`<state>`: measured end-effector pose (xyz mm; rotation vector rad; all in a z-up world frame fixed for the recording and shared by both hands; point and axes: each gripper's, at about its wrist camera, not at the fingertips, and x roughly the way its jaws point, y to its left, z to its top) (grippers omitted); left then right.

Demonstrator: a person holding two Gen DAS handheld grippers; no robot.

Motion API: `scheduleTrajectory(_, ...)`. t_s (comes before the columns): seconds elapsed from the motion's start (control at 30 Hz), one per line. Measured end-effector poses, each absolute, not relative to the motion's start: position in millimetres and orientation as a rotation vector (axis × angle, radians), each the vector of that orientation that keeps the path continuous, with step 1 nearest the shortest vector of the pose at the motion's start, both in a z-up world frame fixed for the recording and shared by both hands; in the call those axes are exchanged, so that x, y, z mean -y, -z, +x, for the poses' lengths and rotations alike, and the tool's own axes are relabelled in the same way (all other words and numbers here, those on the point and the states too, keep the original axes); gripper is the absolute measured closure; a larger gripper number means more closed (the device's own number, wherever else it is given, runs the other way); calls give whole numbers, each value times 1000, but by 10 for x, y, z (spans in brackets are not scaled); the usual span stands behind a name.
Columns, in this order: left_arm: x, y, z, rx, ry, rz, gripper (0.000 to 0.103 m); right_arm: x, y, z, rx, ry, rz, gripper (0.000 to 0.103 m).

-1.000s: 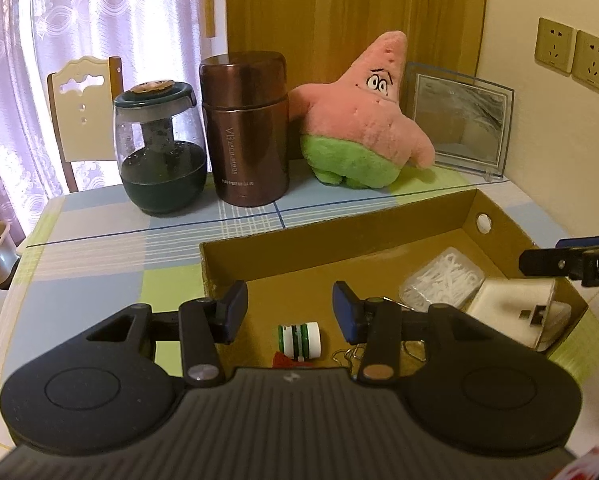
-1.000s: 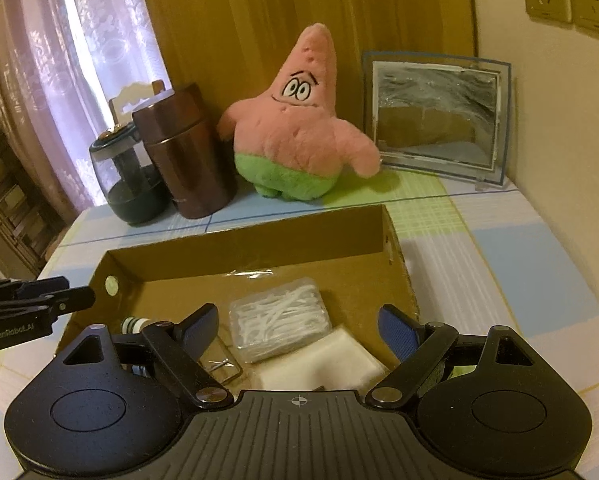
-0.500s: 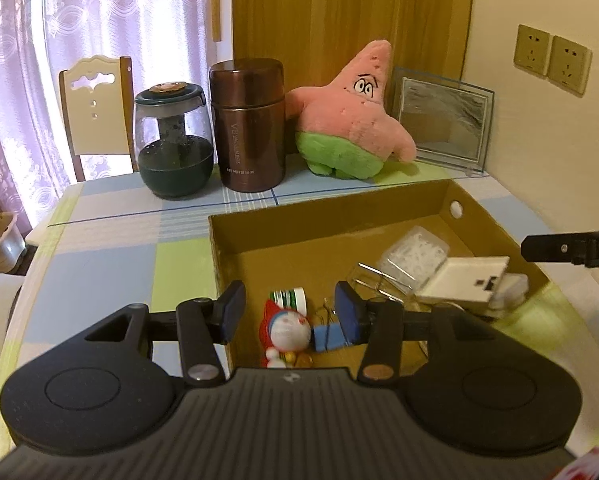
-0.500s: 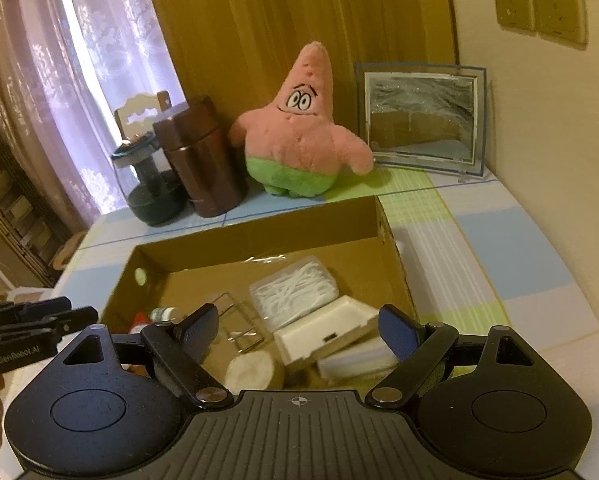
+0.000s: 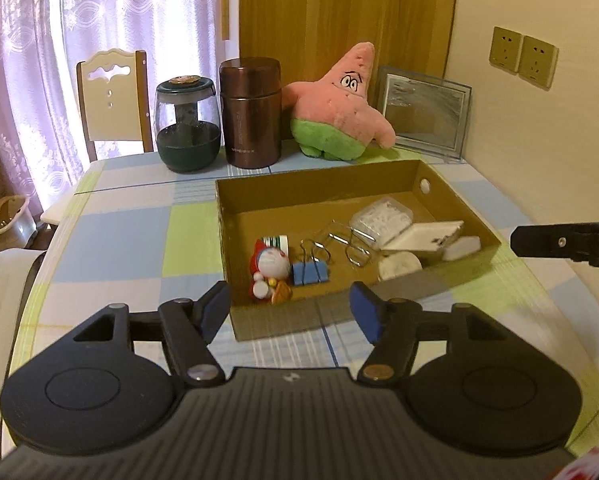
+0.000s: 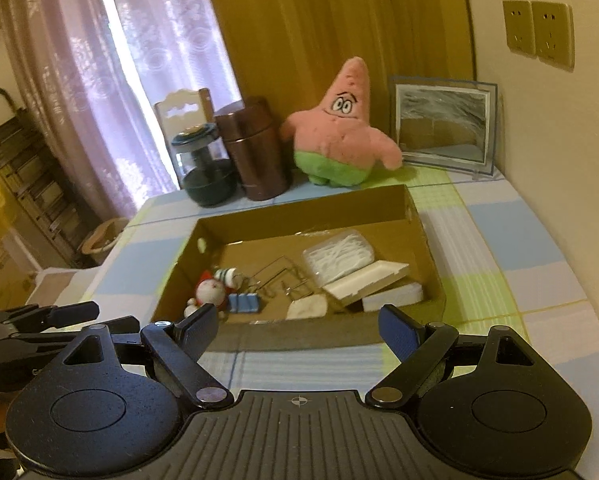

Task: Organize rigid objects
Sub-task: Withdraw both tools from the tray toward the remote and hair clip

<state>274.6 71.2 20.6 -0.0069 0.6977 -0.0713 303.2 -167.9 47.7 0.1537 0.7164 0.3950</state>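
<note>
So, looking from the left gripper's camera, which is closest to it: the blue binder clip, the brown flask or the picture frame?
1. Blue binder clip, inside the box, nearest the left gripper.
2. Brown flask, behind the box, left.
3. Picture frame, back right by the wall.

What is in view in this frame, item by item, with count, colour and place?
cardboard box: 1, brown, table centre
Doraemon figure: 1, red and white, box near-left
tape roll: 1, green and white, behind the figure
binder clip: 1, blue, right of the figure
wire clips: several, silver, box middle
clear case: 1, white sticks inside, box right
white pieces: several, box right corner
glass jar: 1, dark green, table back
canister: 1, brown, beside the jar
star plush: 1, pink and green, table back
picture frame: 1, clear, against the wall
chair: 1, cream, behind the table
left gripper: fingers open, empty
right gripper: fingers open, empty
</note>
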Motion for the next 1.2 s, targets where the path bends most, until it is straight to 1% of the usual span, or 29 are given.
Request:
scheduleTrajectory(0.03,-707,-216,2691,-698,70,-6,37,1680,-488,2985,-715,-399,149,19)
scheduleTrajectory(0.3,-756,-255,2307,-693,55,2,25,1718,-507,2641,-712,-426,94,19)
scheduleTrajectory(0.57,-943,-190,2071,-698,32,27,23,1733,-362,2499,-725,-459,40,19)
scheduleTrajectory(0.67,-1009,-136,2009,-697,22,27,19,1693,-299,2475,-720,-492,5,19)
scheduleTrajectory(0.9,-1053,92,1929,-713,53,45,19,1531,-74,2412,-701,-610,-98,19)
scheduleTrajectory(1.2,-971,428,1967,-735,154,91,19,1348,291,2542,-719,-696,-157,19)
